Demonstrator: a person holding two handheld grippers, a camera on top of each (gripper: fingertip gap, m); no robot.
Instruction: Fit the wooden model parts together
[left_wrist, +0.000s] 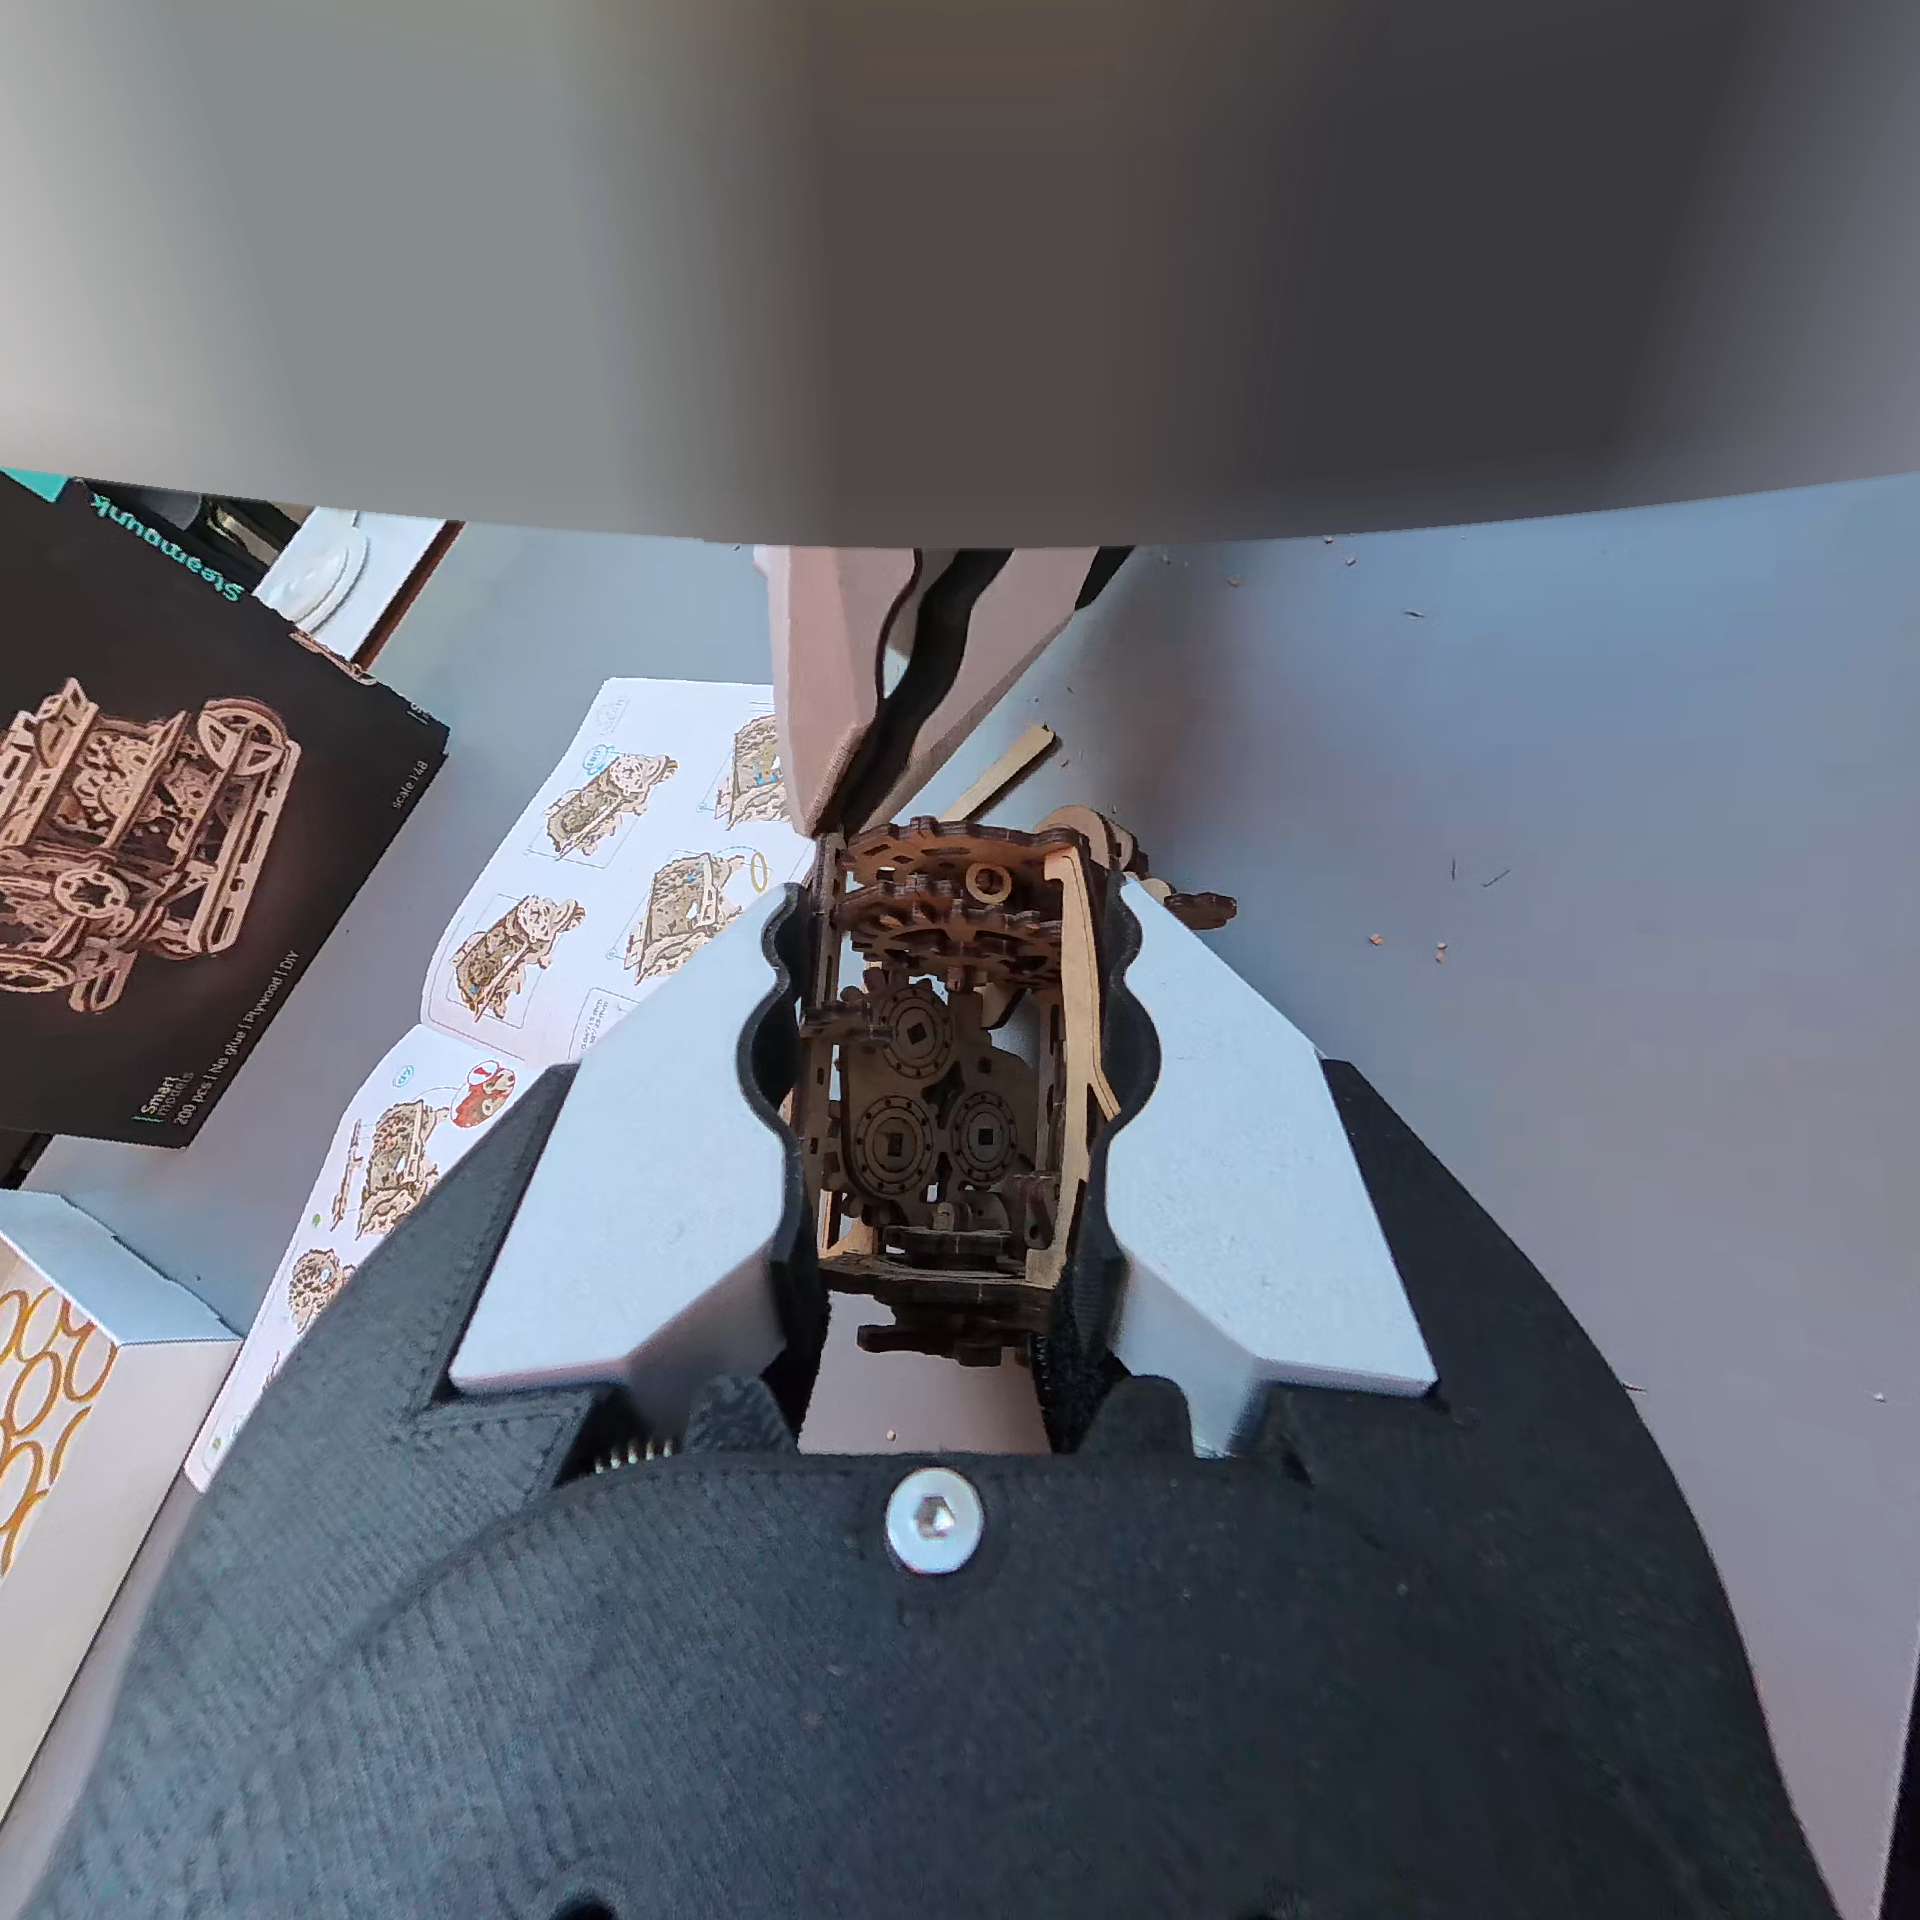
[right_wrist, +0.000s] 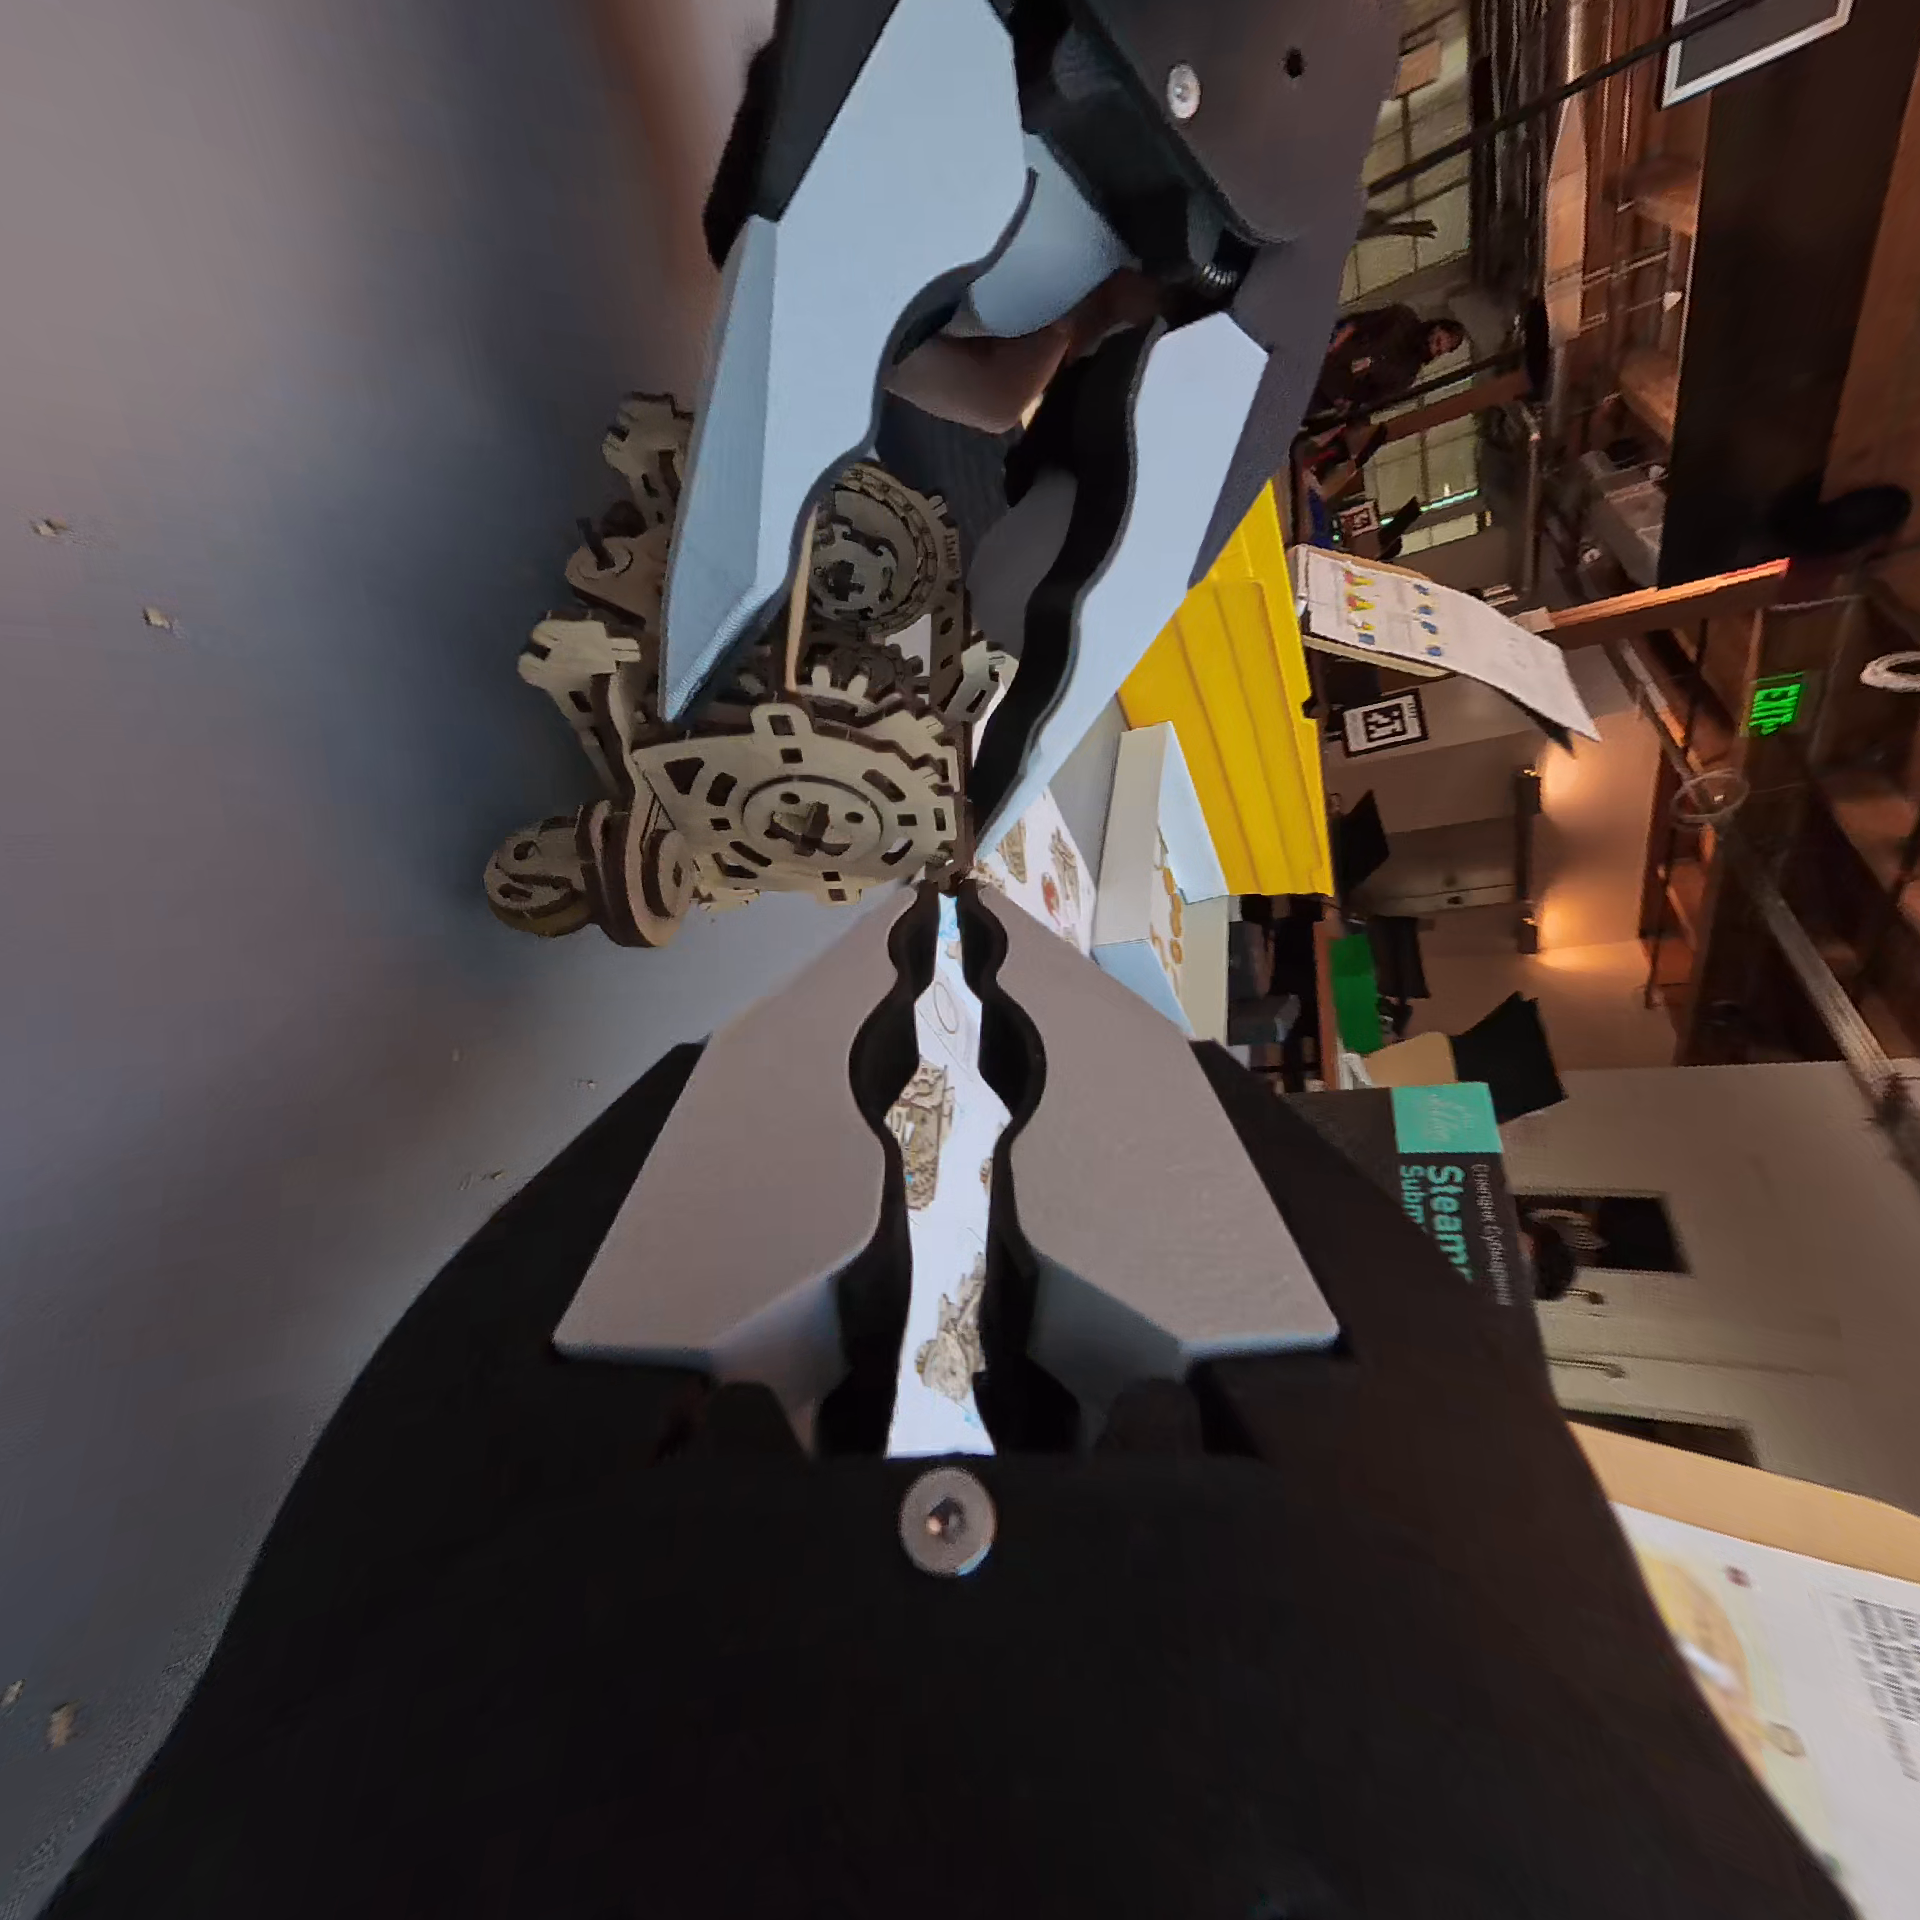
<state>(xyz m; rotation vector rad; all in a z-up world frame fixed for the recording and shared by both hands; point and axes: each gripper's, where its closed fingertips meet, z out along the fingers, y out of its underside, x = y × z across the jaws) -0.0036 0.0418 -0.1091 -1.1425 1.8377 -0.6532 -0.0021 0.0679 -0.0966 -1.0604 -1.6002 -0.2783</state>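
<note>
Wooden model (left_wrist: 951, 1081), a gear-filled body, is clamped between the left gripper (left_wrist: 951, 904) fingers, held above the grey table (left_wrist: 1558, 935). Right gripper (right_wrist: 943, 894) tips meet at the model's far corner, nearly closed; can't tell if they pinch a part. Loose wooden strip (left_wrist: 1003, 774) lies on the table just beyond the model. Instruction sheet (left_wrist: 582, 935) left of the model, dark kit box (left_wrist: 156, 810) further left.
</note>
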